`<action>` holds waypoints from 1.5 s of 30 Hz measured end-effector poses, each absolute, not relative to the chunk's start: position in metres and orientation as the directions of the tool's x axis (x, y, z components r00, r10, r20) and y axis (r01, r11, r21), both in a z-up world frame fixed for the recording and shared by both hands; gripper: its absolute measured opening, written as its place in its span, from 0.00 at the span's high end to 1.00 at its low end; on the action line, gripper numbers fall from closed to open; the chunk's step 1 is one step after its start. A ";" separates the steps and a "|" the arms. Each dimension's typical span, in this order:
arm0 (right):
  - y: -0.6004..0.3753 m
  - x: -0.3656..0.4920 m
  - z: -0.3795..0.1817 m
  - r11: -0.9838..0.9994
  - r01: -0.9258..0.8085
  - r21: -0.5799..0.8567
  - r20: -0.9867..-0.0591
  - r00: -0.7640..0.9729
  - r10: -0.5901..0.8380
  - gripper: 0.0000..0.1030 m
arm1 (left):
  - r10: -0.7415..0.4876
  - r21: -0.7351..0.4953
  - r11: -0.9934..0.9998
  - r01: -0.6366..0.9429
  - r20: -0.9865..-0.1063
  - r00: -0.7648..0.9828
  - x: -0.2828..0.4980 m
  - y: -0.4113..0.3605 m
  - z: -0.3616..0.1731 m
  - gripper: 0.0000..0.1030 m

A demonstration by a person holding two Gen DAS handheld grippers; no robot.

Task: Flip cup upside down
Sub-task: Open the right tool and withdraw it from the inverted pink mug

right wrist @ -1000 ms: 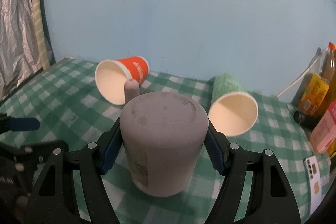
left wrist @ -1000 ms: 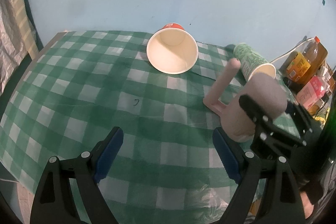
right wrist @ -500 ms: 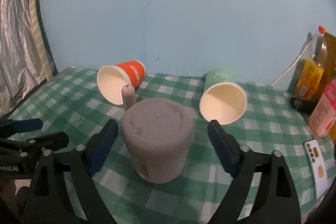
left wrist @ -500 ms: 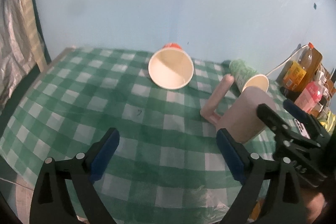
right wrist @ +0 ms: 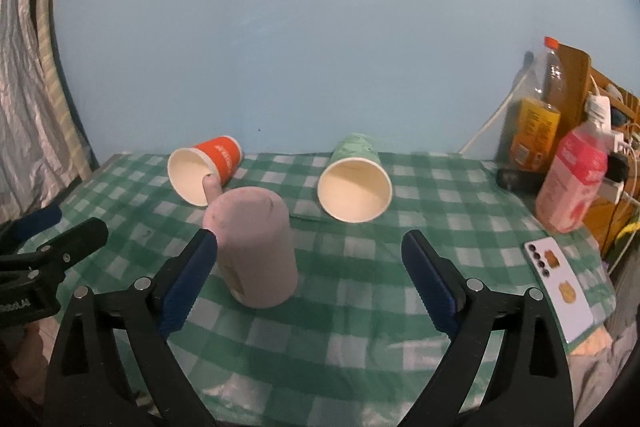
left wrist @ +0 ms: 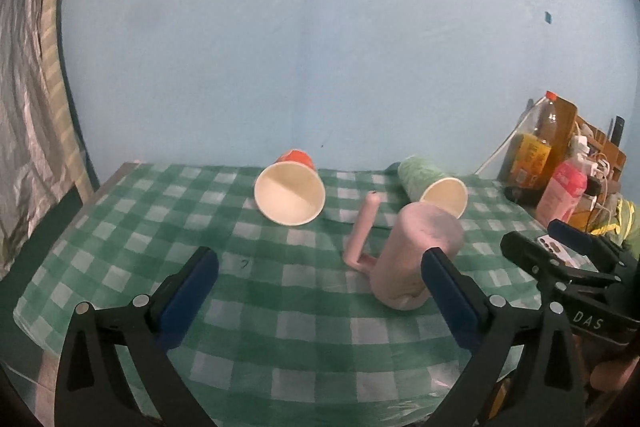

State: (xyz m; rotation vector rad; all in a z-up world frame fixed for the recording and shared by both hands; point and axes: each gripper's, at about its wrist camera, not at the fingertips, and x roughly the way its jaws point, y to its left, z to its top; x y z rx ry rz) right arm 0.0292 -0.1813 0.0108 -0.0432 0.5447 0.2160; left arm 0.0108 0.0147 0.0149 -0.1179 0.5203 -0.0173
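Observation:
A pink mug [right wrist: 256,251] stands upside down on the green checked tablecloth [right wrist: 360,327], its handle on the far left side; it also shows in the left wrist view [left wrist: 416,259]. My right gripper [right wrist: 310,285] is open and empty, drawn back from the mug, which stands just inside its left finger. My left gripper [left wrist: 320,297] is open and empty, with the mug beside its right finger. An orange paper cup [right wrist: 204,169] and a green paper cup [right wrist: 354,183] lie on their sides behind the mug, mouths toward me.
Bottles [right wrist: 536,119], a pink bottle [right wrist: 572,183] and cables stand at the table's right end. A phone [right wrist: 560,281] lies near the right front edge. A blue wall rises behind the table. A curtain [left wrist: 28,131] hangs at the left.
My right gripper has opened, let go of the pink mug and pulled back. The mug stays upside down on the cloth. My left gripper has pulled back and risen.

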 end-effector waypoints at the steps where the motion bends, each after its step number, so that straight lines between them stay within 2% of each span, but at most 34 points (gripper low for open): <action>1: -0.183 0.028 0.011 0.977 -0.215 0.013 -0.521 0.832 0.190 0.10 | -0.048 -0.116 0.993 -0.010 -0.488 0.872 0.010 0.012 0.016 0.01; 7: -0.192 0.019 0.015 0.981 -0.195 0.019 -0.501 0.847 0.178 0.10 | -0.035 -0.058 0.998 0.008 -0.465 0.885 0.001 -0.003 0.021 0.01; 14: -0.199 0.016 0.015 0.983 -0.181 0.017 -0.503 0.849 0.165 0.10 | -0.040 -0.060 0.998 0.015 -0.445 0.895 -0.005 -0.009 0.026 0.01; 45: -0.191 0.012 0.015 0.981 -0.195 0.019 -0.507 0.843 0.178 0.10 | 0.007 -0.046 0.998 -0.033 -0.477 0.879 -0.004 -0.009 0.027 0.00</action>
